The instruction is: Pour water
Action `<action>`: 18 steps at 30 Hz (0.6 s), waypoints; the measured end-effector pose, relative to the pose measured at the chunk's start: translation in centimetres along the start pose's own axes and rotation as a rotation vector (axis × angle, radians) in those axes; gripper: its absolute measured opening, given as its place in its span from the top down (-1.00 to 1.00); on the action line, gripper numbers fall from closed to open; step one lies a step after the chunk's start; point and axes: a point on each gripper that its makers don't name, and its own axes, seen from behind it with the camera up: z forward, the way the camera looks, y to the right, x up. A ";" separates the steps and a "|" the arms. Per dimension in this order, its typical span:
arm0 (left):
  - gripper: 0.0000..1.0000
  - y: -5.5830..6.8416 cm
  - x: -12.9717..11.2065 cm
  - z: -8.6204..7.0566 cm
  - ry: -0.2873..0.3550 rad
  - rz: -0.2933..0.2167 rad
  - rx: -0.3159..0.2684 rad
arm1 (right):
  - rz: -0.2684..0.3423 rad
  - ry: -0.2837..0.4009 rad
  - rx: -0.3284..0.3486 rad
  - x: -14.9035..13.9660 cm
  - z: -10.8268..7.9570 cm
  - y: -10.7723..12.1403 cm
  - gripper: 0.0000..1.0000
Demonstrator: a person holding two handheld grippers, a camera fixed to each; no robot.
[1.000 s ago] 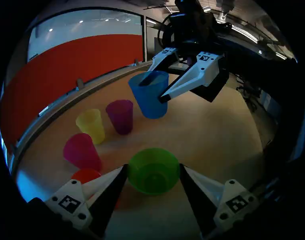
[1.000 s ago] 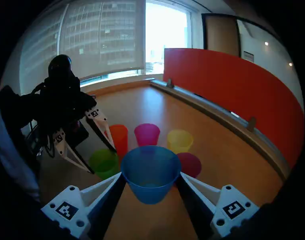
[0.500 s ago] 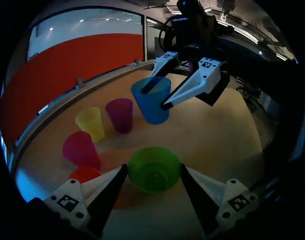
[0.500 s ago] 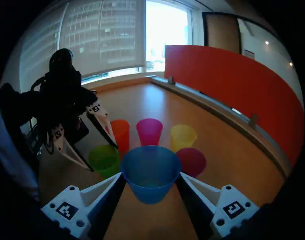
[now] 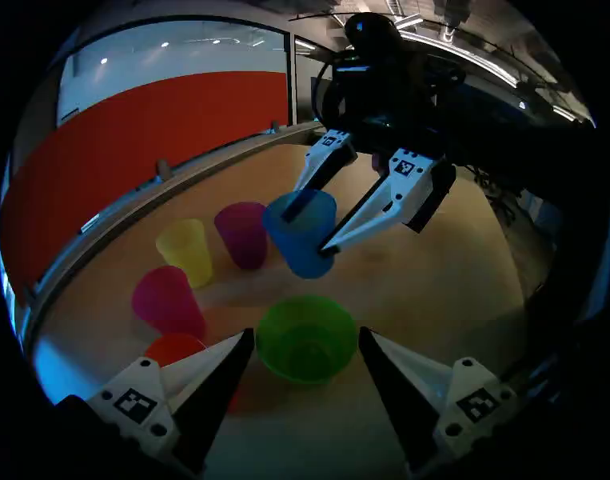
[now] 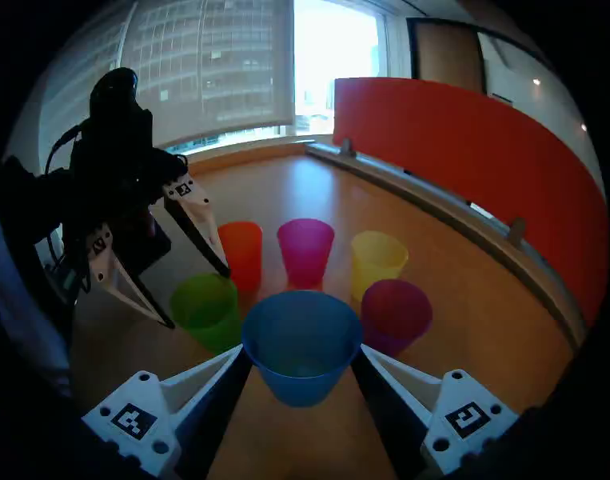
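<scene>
A green cup (image 5: 307, 340) sits between the fingers of my left gripper (image 5: 305, 336), which is shut on its sides low over the wooden table (image 5: 440, 272). Beyond it, a blue cup (image 5: 301, 234) hangs in the air, tipped slightly, with my right gripper (image 5: 306, 234) shut on it. In the right gripper view the blue cup (image 6: 301, 344) sits upright between the right gripper's (image 6: 301, 354) fingers. The left gripper (image 6: 197, 299) holds the green cup (image 6: 205, 310) at the left. I cannot tell how much water the blue cup holds.
Several more cups stand together on the table: orange (image 6: 241, 252), magenta (image 6: 305, 250), yellow (image 6: 375, 262) and purple (image 6: 395, 312). A red partition (image 6: 480, 152) runs along the table's far edge. A person's dark sleeve (image 6: 33, 240) is behind the left gripper.
The right gripper has carried the blue cup lower and closer to the green cup, tipping it a little. The left gripper and green cup have stayed almost still.
</scene>
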 end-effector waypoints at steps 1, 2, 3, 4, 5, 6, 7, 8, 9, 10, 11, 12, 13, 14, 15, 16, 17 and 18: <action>-0.95 0.0 0.1 -0.1 0.003 0.001 0.003 | -0.001 -0.004 0.000 -0.2 0.2 0.0 -0.79; -0.95 -0.1 0.2 -0.1 0.006 0.002 0.006 | -0.002 -0.008 0.001 -0.4 0.3 -0.1 -0.79; -0.95 -0.1 0.3 -0.2 0.009 0.003 0.008 | -0.003 -0.011 0.003 -0.6 0.5 -0.2 -0.79; -0.95 -0.1 0.4 -0.3 0.011 0.004 0.010 | -0.003 -0.013 0.005 -0.7 0.6 -0.3 -0.79; -0.95 -0.1 0.5 -0.3 0.014 0.005 0.011 | -0.004 -0.015 0.007 -0.8 0.8 -0.4 -0.79; -0.95 -0.1 0.6 -0.4 0.018 0.005 0.014 | -0.004 -0.016 0.008 -0.9 0.9 -0.4 -0.79; -0.95 -0.1 0.7 -0.5 0.022 0.004 0.016 | -0.004 -0.017 0.009 -1.0 1.1 -0.5 -0.79; -0.95 -0.1 0.9 -0.5 0.026 0.004 0.017 | -0.004 -0.018 0.010 -1.1 1.2 -0.5 -0.79; -0.95 -0.1 1.1 -0.6 0.033 0.005 0.021 | -0.003 -0.019 0.010 -1.1 1.3 -0.5 -0.79; -0.95 -0.2 1.3 -0.8 0.039 0.006 0.024 | -0.002 -0.019 0.009 -1.2 1.4 -0.5 -0.79; -0.95 -0.2 1.4 -0.9 0.045 0.007 0.027 | -0.001 -0.020 0.009 -1.3 1.6 -0.5 -0.79; -0.95 -0.2 1.7 -1.0 0.050 0.008 0.029 | 0.000 -0.023 0.009 -1.4 1.7 -0.5 -0.79; -0.95 -0.1 1.8 -1.1 0.056 0.010 0.030 | 0.000 -0.025 0.010 -1.5 1.7 -0.6 -0.79; -0.95 -0.1 2.0 -1.2 0.061 0.011 0.031 | 0.001 -0.028 0.010 -1.7 1.8 -0.6 -0.79; -0.95 0.0 2.3 -1.4 0.067 0.013 0.030 | 0.000 -0.030 0.010 -1.8 1.9 -0.6 -0.79; -0.95 0.1 2.5 -1.5 0.074 0.014 0.028 | -0.001 -0.032 0.011 -1.9 2.0 -0.6 -0.79; -0.95 0.2 2.8 -1.6 0.080 0.016 0.027 | -0.001 -0.034 0.011 -2.0 2.1 -0.6 -0.79; -0.95 0.3 3.0 -1.8 0.087 0.016 0.027 | -0.002 -0.036 0.011 -2.1 2.2 -0.7 -0.79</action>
